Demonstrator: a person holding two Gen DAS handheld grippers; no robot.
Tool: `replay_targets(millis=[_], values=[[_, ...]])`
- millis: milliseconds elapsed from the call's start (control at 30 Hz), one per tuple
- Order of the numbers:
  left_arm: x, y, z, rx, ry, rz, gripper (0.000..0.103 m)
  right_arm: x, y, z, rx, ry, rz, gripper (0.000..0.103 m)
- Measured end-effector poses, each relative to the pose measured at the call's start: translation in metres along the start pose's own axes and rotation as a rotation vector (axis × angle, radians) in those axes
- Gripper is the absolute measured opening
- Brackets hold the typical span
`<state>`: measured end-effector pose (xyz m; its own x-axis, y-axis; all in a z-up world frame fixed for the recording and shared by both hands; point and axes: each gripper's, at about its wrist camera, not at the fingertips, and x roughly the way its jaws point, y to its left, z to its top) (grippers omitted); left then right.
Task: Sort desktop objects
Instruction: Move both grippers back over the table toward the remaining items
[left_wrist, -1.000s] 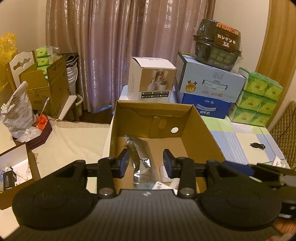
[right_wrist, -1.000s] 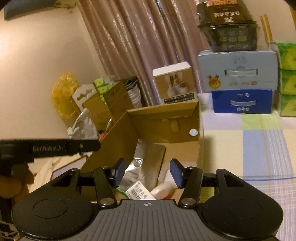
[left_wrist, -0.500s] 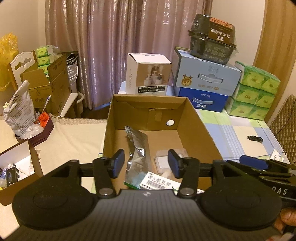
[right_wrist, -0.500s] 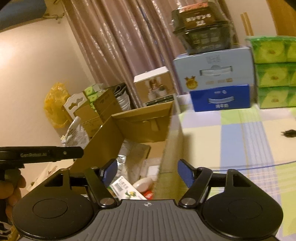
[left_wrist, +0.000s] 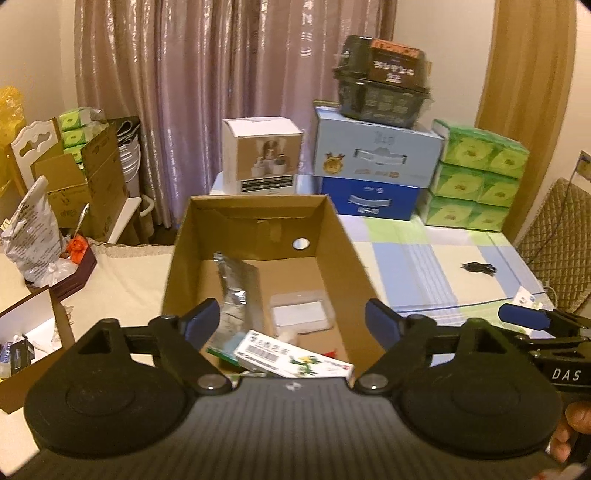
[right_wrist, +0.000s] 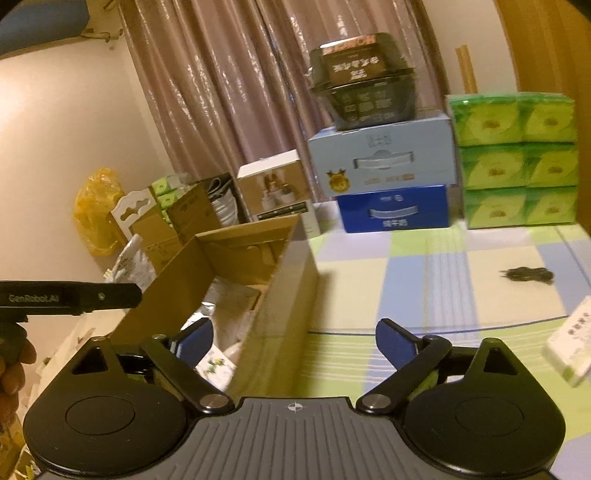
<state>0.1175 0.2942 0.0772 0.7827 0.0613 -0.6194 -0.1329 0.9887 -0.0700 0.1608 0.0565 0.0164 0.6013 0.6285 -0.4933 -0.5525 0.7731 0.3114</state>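
An open cardboard box (left_wrist: 343, 236) stands on the table and holds a silver foil pouch (left_wrist: 236, 280), a clear plastic case (left_wrist: 301, 314) and a white medicine box (left_wrist: 291, 356). My left gripper (left_wrist: 291, 319) is wide open and empty above the box's near end. My right gripper (right_wrist: 293, 339) is wide open and empty, over the box's right wall (right_wrist: 280, 295). A small white and green box (right_wrist: 570, 347) lies on the checked tablecloth at the far right. A black hair tie (right_wrist: 526, 274) lies further back, and it also shows in the left wrist view (left_wrist: 478, 266).
Stacked blue cartons (left_wrist: 373, 177) topped by a dark noodle bowl (left_wrist: 382, 83), green tissue packs (left_wrist: 476, 184) and a white carton (left_wrist: 262, 160) line the table's back. Left of the table are cardboard boxes (left_wrist: 88, 177), a plastic bag (left_wrist: 31, 236) and a small open box (left_wrist: 26, 332).
Both grippers have opened wider. The left one has pulled back and up from the box. The right one has swung right, from over the box's inside to over its right wall and the tablecloth.
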Motion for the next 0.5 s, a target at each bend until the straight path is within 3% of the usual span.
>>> replay_targets(millis=[267,500], values=[[-0.014,-0.04,-0.004,0.026,-0.045,-0.047,0.102,-0.037,-0.038,-0.009,0.01,-0.003,-0.093,0.098],[-0.017,-0.081,-0.002,0.063,-0.064,-0.11,0.102,-0.072,-0.086,-0.021,0.037,0.0,-0.208,0.101]])
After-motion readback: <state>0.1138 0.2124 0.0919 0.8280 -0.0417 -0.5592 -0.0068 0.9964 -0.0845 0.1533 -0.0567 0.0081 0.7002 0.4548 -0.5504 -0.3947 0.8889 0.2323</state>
